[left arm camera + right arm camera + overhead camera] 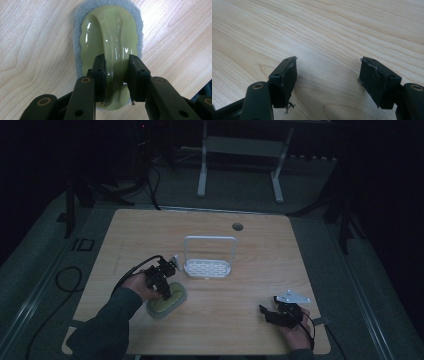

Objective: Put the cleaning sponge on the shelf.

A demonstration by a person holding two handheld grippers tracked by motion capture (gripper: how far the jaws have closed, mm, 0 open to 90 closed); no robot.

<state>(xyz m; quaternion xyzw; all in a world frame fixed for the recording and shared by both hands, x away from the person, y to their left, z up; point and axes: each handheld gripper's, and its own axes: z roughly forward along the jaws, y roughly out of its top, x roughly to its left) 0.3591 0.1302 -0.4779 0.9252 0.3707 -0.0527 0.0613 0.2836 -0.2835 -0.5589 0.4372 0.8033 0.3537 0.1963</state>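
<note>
A scrubbing pad [82, 22] with a grey scouring base and a glossy olive-green arched handle [113, 50] lies flat on the wooden table; in the high view the pad [175, 302] is at the front left. My left gripper [116, 75] is shut on the handle, one black jaw on each side of the arch, and from above this gripper [164, 285] stands over the pad. My right gripper [328, 75] is open just above bare wood, with nothing between its jaws; it sits at the front right [267, 312].
A white slotted rack [207, 267] with a tall wire loop stands at the table's middle, just right of the left gripper. A round cable hole [237, 226] is near the far edge. Black cables trail off the left side.
</note>
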